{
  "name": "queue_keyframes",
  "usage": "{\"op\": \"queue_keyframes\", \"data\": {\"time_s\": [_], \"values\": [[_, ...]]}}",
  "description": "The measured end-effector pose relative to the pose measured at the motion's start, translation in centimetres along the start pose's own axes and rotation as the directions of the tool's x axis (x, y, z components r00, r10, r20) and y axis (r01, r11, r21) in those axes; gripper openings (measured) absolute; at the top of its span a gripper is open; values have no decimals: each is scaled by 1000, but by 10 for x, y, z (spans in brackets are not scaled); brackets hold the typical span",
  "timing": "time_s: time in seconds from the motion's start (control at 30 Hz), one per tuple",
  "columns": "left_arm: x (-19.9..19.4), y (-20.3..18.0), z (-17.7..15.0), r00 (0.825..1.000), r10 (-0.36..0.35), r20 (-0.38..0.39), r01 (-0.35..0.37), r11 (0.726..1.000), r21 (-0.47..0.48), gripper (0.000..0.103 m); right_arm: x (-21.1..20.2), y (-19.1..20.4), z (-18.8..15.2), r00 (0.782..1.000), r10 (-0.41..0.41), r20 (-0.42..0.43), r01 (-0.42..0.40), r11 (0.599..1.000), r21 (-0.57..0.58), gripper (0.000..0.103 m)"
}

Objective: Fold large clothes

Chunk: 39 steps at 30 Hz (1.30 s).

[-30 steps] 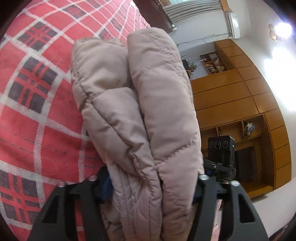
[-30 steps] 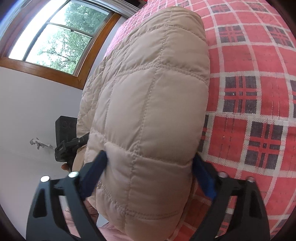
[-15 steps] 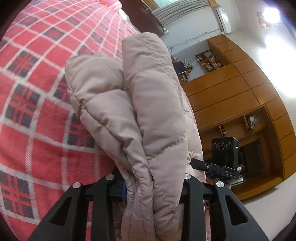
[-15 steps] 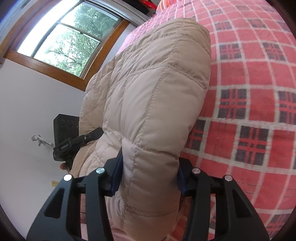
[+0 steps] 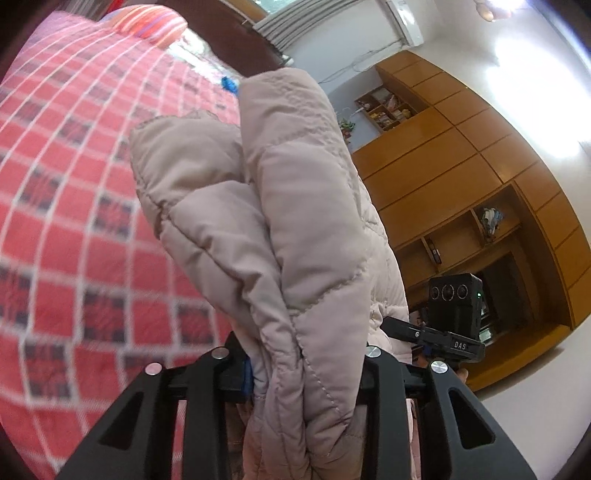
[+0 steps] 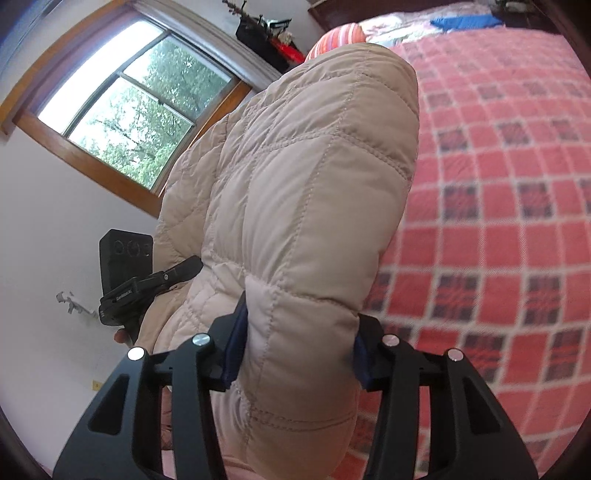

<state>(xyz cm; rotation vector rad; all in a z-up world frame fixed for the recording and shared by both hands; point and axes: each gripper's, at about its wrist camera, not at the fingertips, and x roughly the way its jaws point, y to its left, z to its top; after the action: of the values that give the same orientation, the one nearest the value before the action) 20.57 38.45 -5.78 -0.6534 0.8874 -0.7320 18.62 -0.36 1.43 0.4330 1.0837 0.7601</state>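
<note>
One beige quilted jacket [image 5: 295, 206], clamped by two grippers, left gripper [image 5: 306, 365], right gripper [image 6: 295, 354]

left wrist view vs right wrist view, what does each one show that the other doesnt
Only the left wrist view shows the wooden wall cabinets, the air conditioner and the right gripper from outside.

Only the right wrist view shows the window with trees beyond, and the left gripper from outside.

Both show the beige quilted jacket clamped between that view's own jaws, the red plaid bedspread and a striped pillow.
</note>
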Motion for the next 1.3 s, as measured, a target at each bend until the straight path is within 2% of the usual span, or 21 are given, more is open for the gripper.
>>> {"op": "queue_keyframes", "data": {"time_s": [0.13,0.27,0.43,0.6,0.7,0.87,0.93,1.0,1.03,1.13,1.2,1.3], "values": [[19,-8,22,1000,5,19,-6,1000,25,32,-14,-20,23,1000,-12,19,12,1000,3,47],[49,-8,38,1000,18,23,-18,1000,10,32,-12,-46,45,1000,-22,10,22,1000,13,47],[80,17,38,998,62,-2,-62,997,-50,33,14,-79,61,999,-34,-32,36,997,69,47],[101,55,29,996,78,-46,-83,992,-97,35,44,-117,56,997,-19,-73,29,990,138,49],[100,62,22,998,52,-39,-56,995,-87,37,48,-126,47,998,7,-65,3,990,143,51],[100,59,17,996,83,-26,-84,995,-57,40,48,-128,40,999,-11,-49,18,990,143,55],[101,55,17,996,91,-23,-92,994,-56,43,49,-127,37,999,-25,-46,31,989,144,62],[99,54,17,995,100,-26,-102,993,-60,50,50,-123,35,997,-52,-49,59,987,151,77],[97,52,17,994,108,-29,-109,992,-63,52,51,-122,36,997,-54,-49,61,986,154,80],[86,49,18,993,114,-40,-116,990,-75,57,37,-115,26,998,-62,-26,65,988,140,80],[73,47,17,991,126,-36,-129,988,-84,62,24,-108,14,996,-86,-7,86,990,115,84],[50,35,9,986,168,-1,-168,984,-56,66,9,-93,-6,993,-116,2,115,990,85,84]]}}
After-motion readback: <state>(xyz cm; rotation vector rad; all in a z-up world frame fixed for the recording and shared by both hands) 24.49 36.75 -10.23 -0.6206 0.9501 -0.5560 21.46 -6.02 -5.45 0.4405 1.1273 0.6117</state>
